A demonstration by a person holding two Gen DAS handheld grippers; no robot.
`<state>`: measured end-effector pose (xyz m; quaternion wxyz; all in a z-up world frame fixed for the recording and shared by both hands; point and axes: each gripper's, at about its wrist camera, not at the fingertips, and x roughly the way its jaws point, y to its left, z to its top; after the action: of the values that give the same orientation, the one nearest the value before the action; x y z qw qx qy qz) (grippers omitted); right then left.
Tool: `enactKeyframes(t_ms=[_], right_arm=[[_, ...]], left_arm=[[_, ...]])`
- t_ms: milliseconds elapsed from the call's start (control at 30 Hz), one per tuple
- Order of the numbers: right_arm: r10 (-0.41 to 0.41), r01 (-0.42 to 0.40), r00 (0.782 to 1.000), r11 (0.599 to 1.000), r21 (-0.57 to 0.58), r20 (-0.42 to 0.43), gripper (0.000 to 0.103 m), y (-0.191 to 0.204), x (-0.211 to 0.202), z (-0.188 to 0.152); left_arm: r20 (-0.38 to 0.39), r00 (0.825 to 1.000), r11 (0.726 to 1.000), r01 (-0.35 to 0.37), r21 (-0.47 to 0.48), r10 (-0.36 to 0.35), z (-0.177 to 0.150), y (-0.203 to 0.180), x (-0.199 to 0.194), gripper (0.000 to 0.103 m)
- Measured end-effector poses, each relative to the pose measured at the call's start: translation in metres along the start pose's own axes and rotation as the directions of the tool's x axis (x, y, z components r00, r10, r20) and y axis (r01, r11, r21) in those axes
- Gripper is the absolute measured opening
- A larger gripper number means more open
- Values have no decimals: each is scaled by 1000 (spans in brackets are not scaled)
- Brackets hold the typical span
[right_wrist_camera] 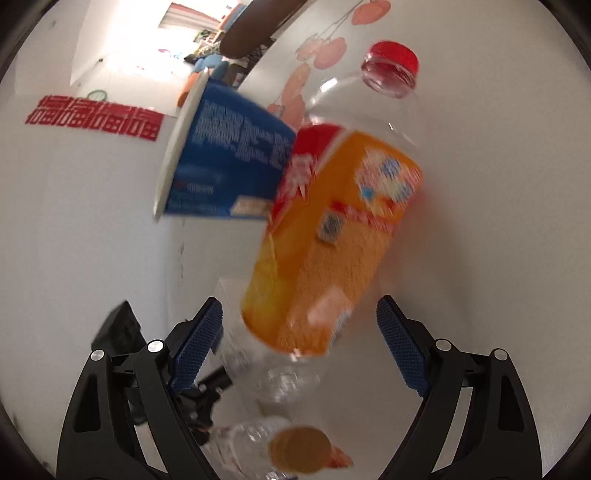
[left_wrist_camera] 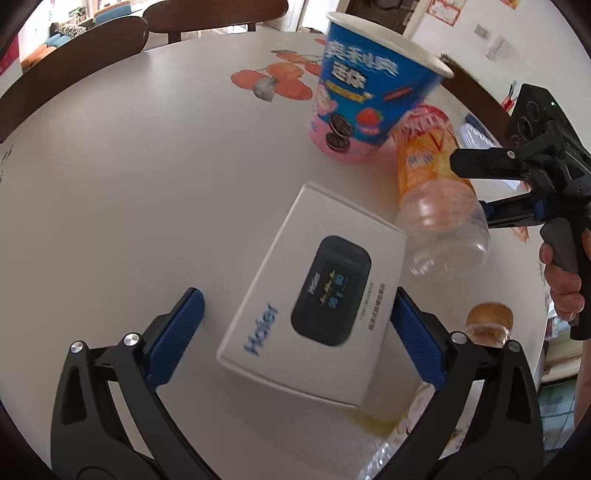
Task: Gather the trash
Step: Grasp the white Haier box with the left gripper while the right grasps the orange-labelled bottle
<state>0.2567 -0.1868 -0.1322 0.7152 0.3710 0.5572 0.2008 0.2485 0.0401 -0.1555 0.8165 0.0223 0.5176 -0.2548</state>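
My left gripper (left_wrist_camera: 295, 332) gapes around the white cardboard box (left_wrist_camera: 310, 291) mid-table (left_wrist_camera: 129, 184); my right gripper (right_wrist_camera: 299, 347) straddles the orange-labelled clear plastic bottle (right_wrist_camera: 332, 240), pads not touching, near the far edge.

White round table (left_wrist_camera: 129, 155) with fruit print, dark wooden chairs (left_wrist_camera: 207, 14), bright window-lit room beyond

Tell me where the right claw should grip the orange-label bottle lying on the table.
Grip the labelled midsection of the orange-label bottle, coming down from above with the right claw straddling its width. It lies on its side, the body is straight there, and the open fingers already flank it.
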Motion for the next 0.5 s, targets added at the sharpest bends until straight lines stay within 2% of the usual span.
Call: enactKeyframes(t_ms=[33,67,100,133,267,367,500], right_arm=[[1,-1,1000,1000,6,0,84,1,3,3],[-2,2,1000,1000,8,-2,73,1,5,4],[7,-7,1000,1000,16,-14,68,0,7,6],[20,-20,1000,999,26,-15,67,-3,9,5],[38,-38,999,999,26,-9,66,-6,7,3],[92,-92,996,995,39,-3,66,-13,-5,-5],[102,-103,994,995,12,29,64,-17,-32,-13]], left_arm=[[9,1000,1000,4,-10,-3,1,2,0,92],[22,1000,1000,2,-19,-1,2,4,-1,89],[30,1000,1000,4,-22,-4,2,6,-2,80],[42,999,999,3,-35,-1,2,10,-3,66],[65,996,990,67,-123,-59,1,22,-13,66],[72,996,988,62,-141,-52,-2,23,-14,66],[96,994,985,72,-155,-58,-2,19,-26,66]])
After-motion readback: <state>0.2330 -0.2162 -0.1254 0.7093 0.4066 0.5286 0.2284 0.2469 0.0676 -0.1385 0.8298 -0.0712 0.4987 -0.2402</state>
